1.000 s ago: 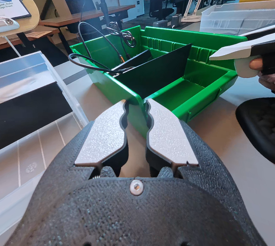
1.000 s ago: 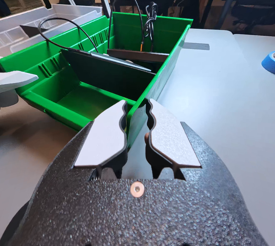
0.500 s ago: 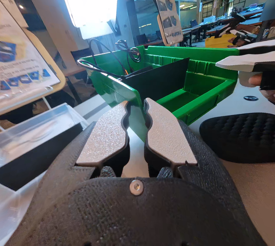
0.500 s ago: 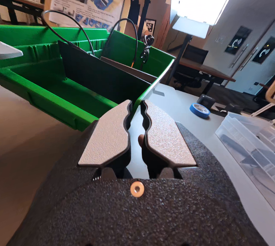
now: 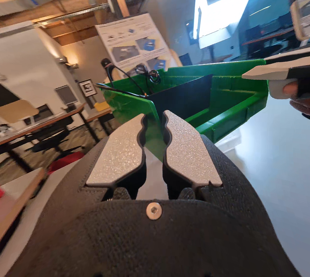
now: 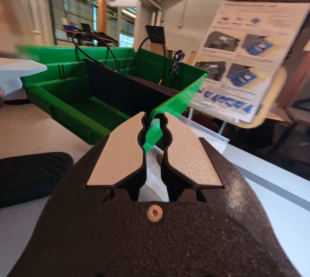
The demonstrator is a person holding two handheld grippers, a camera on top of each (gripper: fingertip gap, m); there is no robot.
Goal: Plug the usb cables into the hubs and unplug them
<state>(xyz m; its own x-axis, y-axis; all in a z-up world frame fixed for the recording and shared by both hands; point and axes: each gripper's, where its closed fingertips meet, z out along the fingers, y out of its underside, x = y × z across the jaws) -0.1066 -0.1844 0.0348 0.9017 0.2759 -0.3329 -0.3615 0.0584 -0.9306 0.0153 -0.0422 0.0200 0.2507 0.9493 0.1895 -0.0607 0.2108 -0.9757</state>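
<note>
A green plastic bin (image 5: 231, 118) (image 6: 70, 101) with black dividers (image 5: 182, 101) (image 6: 120, 89) is held up off the white table, tilted. My left gripper (image 5: 154, 118) is shut on the bin's near left corner wall. My right gripper (image 6: 153, 118) is shut on the bin's near right corner wall. Black usb cables (image 5: 147, 74) (image 6: 176, 64) loop and hang out of the rear compartments. The hubs are hidden behind the dividers. The right gripper's finger (image 5: 268, 72) shows at the right edge of the left wrist view.
The white table (image 5: 268, 160) (image 6: 276, 218) lies below the bin. A clear plastic box (image 6: 201, 131) sits under the bin's right side. An instruction board (image 6: 243, 61) stands on the right. Office desks and a chair (image 5: 50, 134) stand on the left. The gap from one gripper's tips to the other's is roughly 20 centimetres.
Both grippers have lifted the green bin off the table and swung it round; the views now tilt upward, showing the ceiling and walls. Both stay shut on the bin's corners.
</note>
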